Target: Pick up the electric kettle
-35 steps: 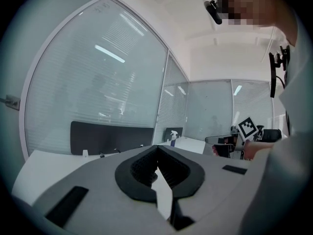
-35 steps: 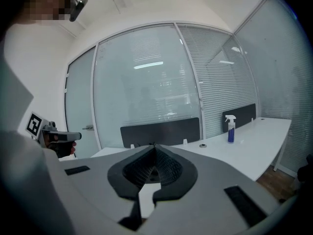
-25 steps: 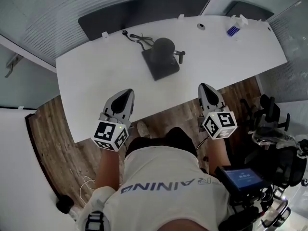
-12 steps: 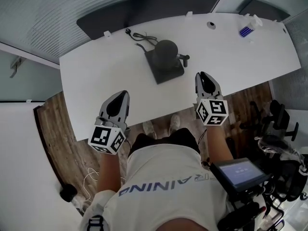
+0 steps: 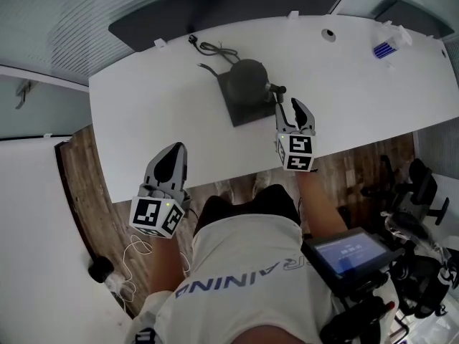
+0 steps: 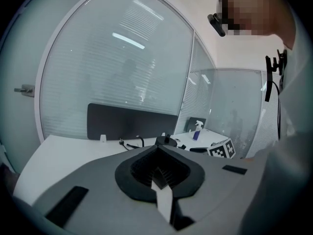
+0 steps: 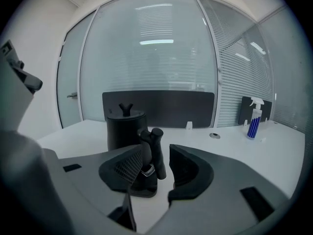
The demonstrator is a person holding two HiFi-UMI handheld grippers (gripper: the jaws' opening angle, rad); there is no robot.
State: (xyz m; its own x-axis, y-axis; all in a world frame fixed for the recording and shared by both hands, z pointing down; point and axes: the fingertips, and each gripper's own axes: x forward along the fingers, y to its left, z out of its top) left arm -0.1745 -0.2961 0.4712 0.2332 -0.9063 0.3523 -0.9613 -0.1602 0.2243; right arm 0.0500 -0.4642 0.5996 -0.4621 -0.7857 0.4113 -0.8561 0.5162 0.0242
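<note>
Two grippers are held over the near edge of a white table (image 5: 143,113). At the left, the left gripper (image 5: 172,155) is kept above the table's front edge, well apart from everything on it; its jaws are seen pressed together with nothing between them. Further right, toward the table's far side, the electric kettle (image 5: 247,79) is found standing upright on a dark square base (image 5: 240,112), with its power cable (image 5: 211,49) trailed off behind it to the left. The kettle's handle (image 5: 277,89) is turned toward the right gripper (image 5: 297,107), which is pointed at it from just beside the base. In the right gripper view, the jaws are being opened and are spread wide, and the handle is framed upright in the gap between them, touched by neither pad. At the far right corner of the table, a blue spray bottle (image 5: 387,47) is seen, well apart from the kettle.
</note>
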